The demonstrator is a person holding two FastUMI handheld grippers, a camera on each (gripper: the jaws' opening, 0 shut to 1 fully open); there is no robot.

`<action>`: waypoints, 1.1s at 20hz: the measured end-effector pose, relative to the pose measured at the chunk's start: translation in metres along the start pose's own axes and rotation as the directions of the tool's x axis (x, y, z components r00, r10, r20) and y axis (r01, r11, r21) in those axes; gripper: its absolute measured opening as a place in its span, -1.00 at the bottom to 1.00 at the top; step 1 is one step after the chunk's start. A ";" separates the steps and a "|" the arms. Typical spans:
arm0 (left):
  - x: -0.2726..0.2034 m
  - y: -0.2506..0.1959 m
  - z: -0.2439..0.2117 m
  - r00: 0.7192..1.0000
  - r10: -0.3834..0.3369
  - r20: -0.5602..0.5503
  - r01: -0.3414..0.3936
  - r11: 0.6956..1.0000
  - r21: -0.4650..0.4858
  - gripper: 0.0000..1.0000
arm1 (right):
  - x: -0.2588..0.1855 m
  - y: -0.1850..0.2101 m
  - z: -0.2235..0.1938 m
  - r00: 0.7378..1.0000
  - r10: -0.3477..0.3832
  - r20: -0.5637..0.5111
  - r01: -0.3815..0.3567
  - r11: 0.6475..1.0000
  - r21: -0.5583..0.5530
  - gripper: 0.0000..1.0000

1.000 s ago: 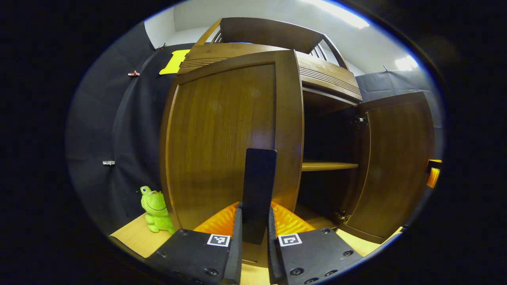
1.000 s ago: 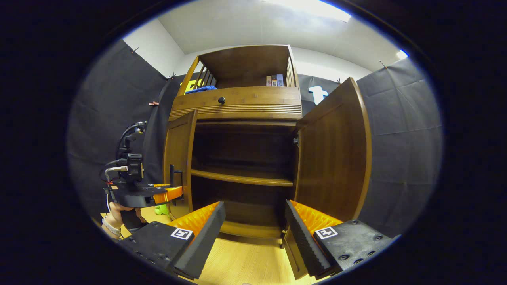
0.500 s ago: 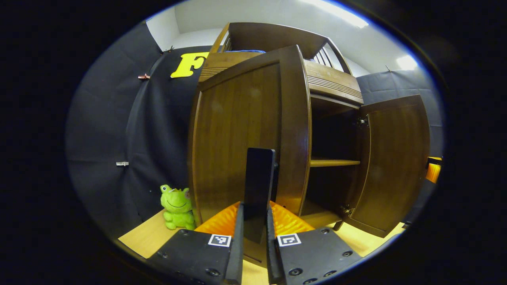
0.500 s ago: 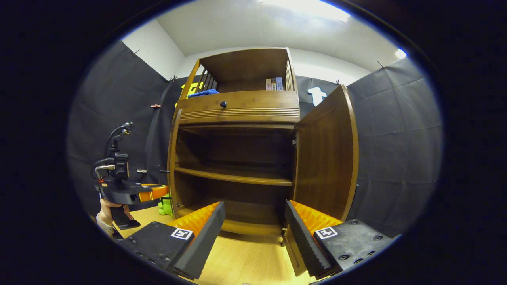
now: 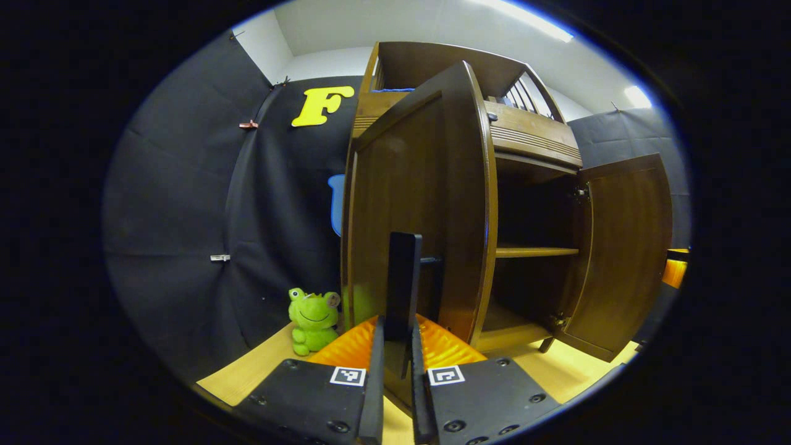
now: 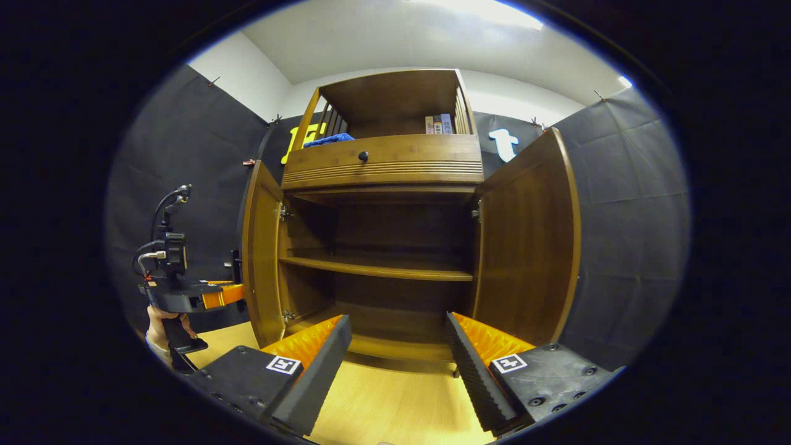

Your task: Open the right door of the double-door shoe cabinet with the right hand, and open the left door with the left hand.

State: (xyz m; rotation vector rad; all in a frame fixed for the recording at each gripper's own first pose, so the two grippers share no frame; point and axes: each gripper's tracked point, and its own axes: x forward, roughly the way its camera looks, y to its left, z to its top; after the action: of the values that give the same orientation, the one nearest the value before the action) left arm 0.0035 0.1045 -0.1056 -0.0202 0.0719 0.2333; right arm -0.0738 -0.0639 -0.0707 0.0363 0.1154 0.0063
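The shoe cabinet [image 6: 383, 164] shows warm brown wood with a faint grain, its drawer front ridged in fine horizontal lines and wearing a small black knob [image 6: 363, 156]. The left door [image 5: 420, 204] is a darker, glossy brown with a black handle [image 5: 403, 284]. By the pale yellow wood-grain floor [image 6: 395, 402] sits a bright green plush frog [image 5: 313, 318], and a blue cloth [image 6: 327, 139] lies on the cabinet's upper shelf.

Shoe cabinet with both doors swung open

The dark brown wooden shoe cabinet [image 6: 383, 167] is seen standing on a light wood floor. The left door [image 6: 261, 253] and the right door [image 6: 528, 241] are both swung wide outward, exposing a dark interior with one shelf [image 6: 377, 269]. A flat dark handle [image 5: 403, 287] is fixed upright on the left door's front.
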 end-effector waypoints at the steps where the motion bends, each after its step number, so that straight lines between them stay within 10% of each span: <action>1: -0.002 0.006 -0.001 1.000 0.008 0.000 -0.008 1.000 0.002 -0.58 | 0.000 0.006 0.000 1.000 0.009 0.001 -0.009 1.000 -0.002 0.93; 11: -0.017 0.075 -0.008 0.990 0.138 -0.006 -0.138 0.990 0.011 -0.84 | 0.015 0.051 -0.006 0.996 0.094 0.000 -0.094 0.996 0.008 0.92; 12: -0.018 0.074 -0.007 0.992 0.124 -0.010 -0.124 0.992 -0.005 -0.58 | 0.018 0.057 -0.007 0.994 0.105 0.001 -0.105 0.994 0.011 0.92; 22: -0.062 0.119 0.013 0.976 0.217 0.002 -0.217 0.976 -0.007 -0.70 | 0.037 0.101 -0.006 0.981 0.195 0.013 -0.195 0.980 0.034 0.93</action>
State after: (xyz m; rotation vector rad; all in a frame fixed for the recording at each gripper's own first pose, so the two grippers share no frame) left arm -0.0836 0.2063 -0.0895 -0.0182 0.0702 0.4521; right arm -0.0380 0.0373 -0.0773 0.0825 0.1020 0.2000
